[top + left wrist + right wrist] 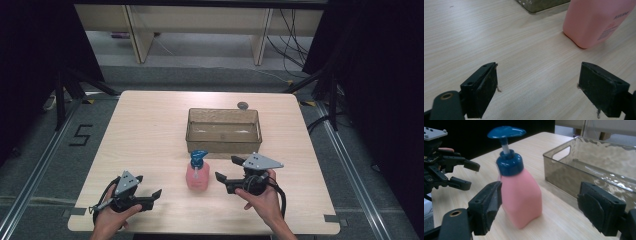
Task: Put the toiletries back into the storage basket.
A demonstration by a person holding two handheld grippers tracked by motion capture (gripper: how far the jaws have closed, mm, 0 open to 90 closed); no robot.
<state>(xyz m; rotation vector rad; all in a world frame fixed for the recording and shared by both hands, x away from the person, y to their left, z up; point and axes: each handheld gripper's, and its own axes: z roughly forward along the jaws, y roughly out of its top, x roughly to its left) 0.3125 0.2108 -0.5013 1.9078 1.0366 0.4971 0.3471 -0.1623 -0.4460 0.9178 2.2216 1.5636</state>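
Note:
A pink pump bottle (pixel 197 172) with a blue pump head stands upright on the wooden table, just in front of a smoky clear bin (pixel 223 111). My right gripper (pixel 226 168) is to the bottle's right, pointing at it with its jaws wide and nothing gripped. In the right gripper view the bottle (pixel 520 195) stands just ahead of the right gripper (pixel 540 186), nearer its left jaw, with the bin (pixel 564 175) behind. My left gripper (pixel 150 186) lies at the front left, open and empty. In the left gripper view the bottle (pixel 596 22) is beyond the left gripper (pixel 539 67), off to the right.
A small dark round object (pixel 243 105) sits near the table's far edge behind the bin. The bin looks empty. Bare tabletop (pixel 145 135) stretches to the left of the bin. Black curtains flank the table, with desk legs and cables beyond.

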